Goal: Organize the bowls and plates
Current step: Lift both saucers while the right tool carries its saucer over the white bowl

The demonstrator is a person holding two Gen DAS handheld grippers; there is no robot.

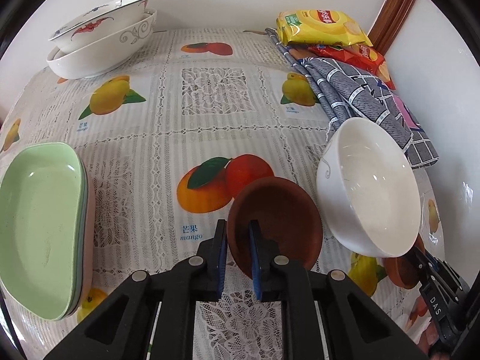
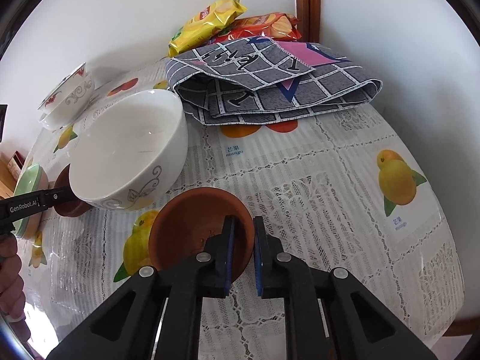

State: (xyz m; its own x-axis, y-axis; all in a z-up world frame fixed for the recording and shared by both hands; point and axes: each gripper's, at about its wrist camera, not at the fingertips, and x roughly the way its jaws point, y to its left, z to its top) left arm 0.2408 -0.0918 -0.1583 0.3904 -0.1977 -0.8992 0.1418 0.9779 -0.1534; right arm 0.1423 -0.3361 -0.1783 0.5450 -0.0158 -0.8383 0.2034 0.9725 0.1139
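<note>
Two brown clay saucers lie on the fruit-print tablecloth with a white bowl (image 1: 369, 192) (image 2: 129, 150) between them. My left gripper (image 1: 237, 225) is shut on the left rim of one saucer (image 1: 279, 219), which tilts up. In the right wrist view that gripper (image 2: 64, 195) and its saucer (image 2: 67, 207) show partly behind the bowl. My right gripper (image 2: 243, 220) is shut on the right rim of the other saucer (image 2: 195, 231). The left wrist view shows this gripper (image 1: 418, 255) and its saucer (image 1: 399, 273) under the bowl's edge. Whether the tilted bowl rests on the saucers I cannot tell.
A stack of green plates (image 1: 39, 225) (image 2: 27, 186) sits at the left. Two nested patterned bowls (image 1: 102, 39) (image 2: 66, 99) stand by the wall. A folded grey checked cloth (image 1: 360, 96) (image 2: 270, 84) and snack packs (image 1: 321, 27) (image 2: 207, 21) fill the far corner. A person's hand (image 2: 9, 270) shows.
</note>
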